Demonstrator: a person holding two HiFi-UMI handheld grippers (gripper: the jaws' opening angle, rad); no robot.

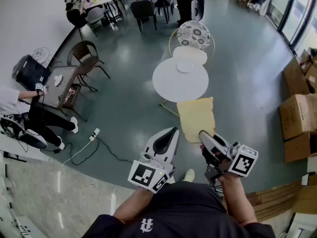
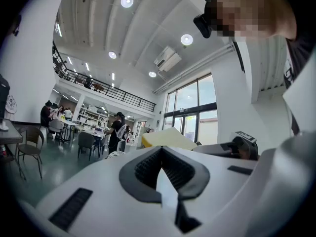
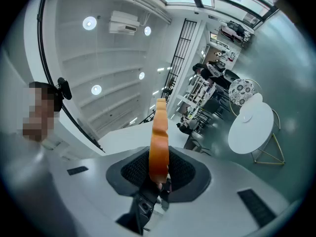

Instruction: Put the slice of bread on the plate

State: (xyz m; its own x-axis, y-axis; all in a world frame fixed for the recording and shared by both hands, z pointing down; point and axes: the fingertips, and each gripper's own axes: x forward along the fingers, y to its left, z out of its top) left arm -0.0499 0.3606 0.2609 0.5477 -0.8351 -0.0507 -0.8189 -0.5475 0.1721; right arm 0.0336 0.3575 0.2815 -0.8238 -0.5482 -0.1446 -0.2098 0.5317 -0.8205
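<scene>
The right gripper is clamped on the near edge of the bread slice, holding it flat for carrying to the plate on the round white table well ahead, while the left gripper hangs alongside, jaws together and empty.

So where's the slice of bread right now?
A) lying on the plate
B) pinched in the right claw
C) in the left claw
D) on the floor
B: the right claw grips the slice of bread by its edge, in the air, short of the plate.
</scene>
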